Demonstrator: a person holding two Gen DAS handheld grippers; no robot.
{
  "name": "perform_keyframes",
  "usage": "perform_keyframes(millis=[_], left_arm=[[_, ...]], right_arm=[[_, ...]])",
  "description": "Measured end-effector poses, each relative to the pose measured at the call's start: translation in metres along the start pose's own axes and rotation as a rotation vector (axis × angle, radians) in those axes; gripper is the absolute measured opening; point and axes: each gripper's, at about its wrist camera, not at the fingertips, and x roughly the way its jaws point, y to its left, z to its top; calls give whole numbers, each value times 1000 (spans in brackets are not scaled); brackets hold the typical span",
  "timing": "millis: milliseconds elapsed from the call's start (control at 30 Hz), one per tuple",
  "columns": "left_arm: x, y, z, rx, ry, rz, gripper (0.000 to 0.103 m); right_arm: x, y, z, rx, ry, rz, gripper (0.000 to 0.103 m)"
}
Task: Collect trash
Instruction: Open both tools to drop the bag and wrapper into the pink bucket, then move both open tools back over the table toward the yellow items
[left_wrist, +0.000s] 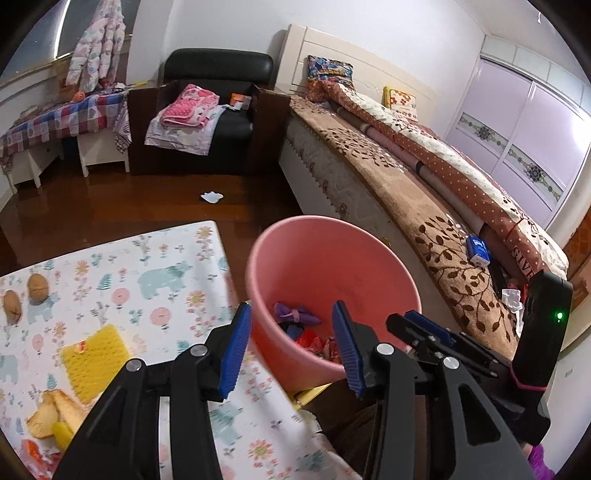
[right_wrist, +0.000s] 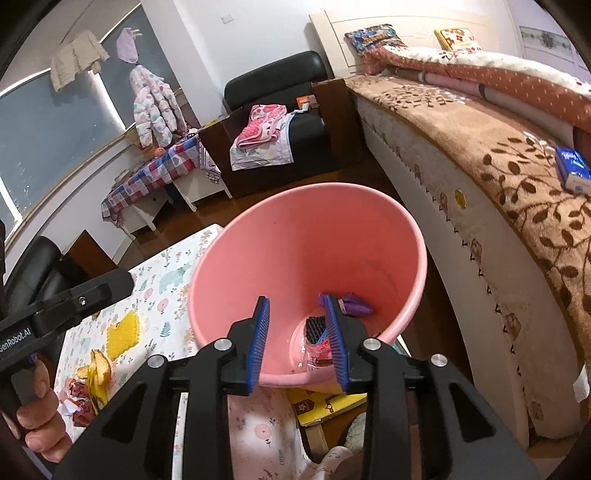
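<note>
A round pink plastic bin (right_wrist: 310, 236) stands on the dark wood floor, between a table with a white cloth printed with flowers and elephants (left_wrist: 155, 280) and the side of a big bed with a brown leafy blanket (left_wrist: 436, 236). Down in the bottom of the bin lie some scraps: a crumpled purple wrapper (right_wrist: 354, 303), some shiny red wrappers (right_wrist: 319, 350) and a small black bumpy piece (right_wrist: 314, 328). The left gripper (left_wrist: 291, 350), black with blue ridged pads, hangs over the near rim of the bin. Its jaws stand about half open and nothing is between them. The right gripper (right_wrist: 301, 343) looks the same and hangs over the bin too, just beside the left one. Its jaws are a bit less open and they hold nothing. A hand (right_wrist: 40, 406) grips the handle of the left gripper at the table's edge. More trash waits on the table: a yellow bumpy square sponge (left_wrist: 94, 360), some pale yellow fruit peel (left_wrist: 55, 413) and red crumpled wrappers (right_wrist: 79, 400) near the front edge. Two brown walnuts (left_wrist: 26, 295) sit farther back on the cloth. A white scrap of paper (left_wrist: 211, 196) lies alone on the floor, well apart from the bin. A small blue tissue pack (left_wrist: 478, 251) rests on the bed.
</note>
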Motion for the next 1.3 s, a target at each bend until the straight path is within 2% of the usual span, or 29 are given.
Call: perform_keyframes(millis=[200, 500, 733, 867, 1000, 1133, 1200, 1300], left_arm=[[-33, 35, -9, -30, -27, 36, 45], [-101, 124, -24, -92, -81, 200, 46], [-134, 193, -50, -197, -73, 325, 45], [-135, 217, -70, -252, -31, 325, 45], [-122, 219, -86, -230, 20, 309, 45], [-100, 220, -93, -203, 77, 291, 45], [-90, 220, -97, -192, 110, 282, 39], [-78, 222, -105, -198, 159, 257, 22]], right_arm=[[-12, 17, 0, -21, -38, 16, 32], [-23, 45, 5, -49, -80, 54, 32], [-14, 82, -6, -111, -19, 142, 32], [3, 111, -17, -155, 57, 209, 32], [21, 143, -32, -178, 140, 272, 32], [36, 163, -44, -195, 200, 287, 32], [42, 172, -50, -206, 224, 283, 32], [50, 178, -54, -206, 253, 284, 32]])
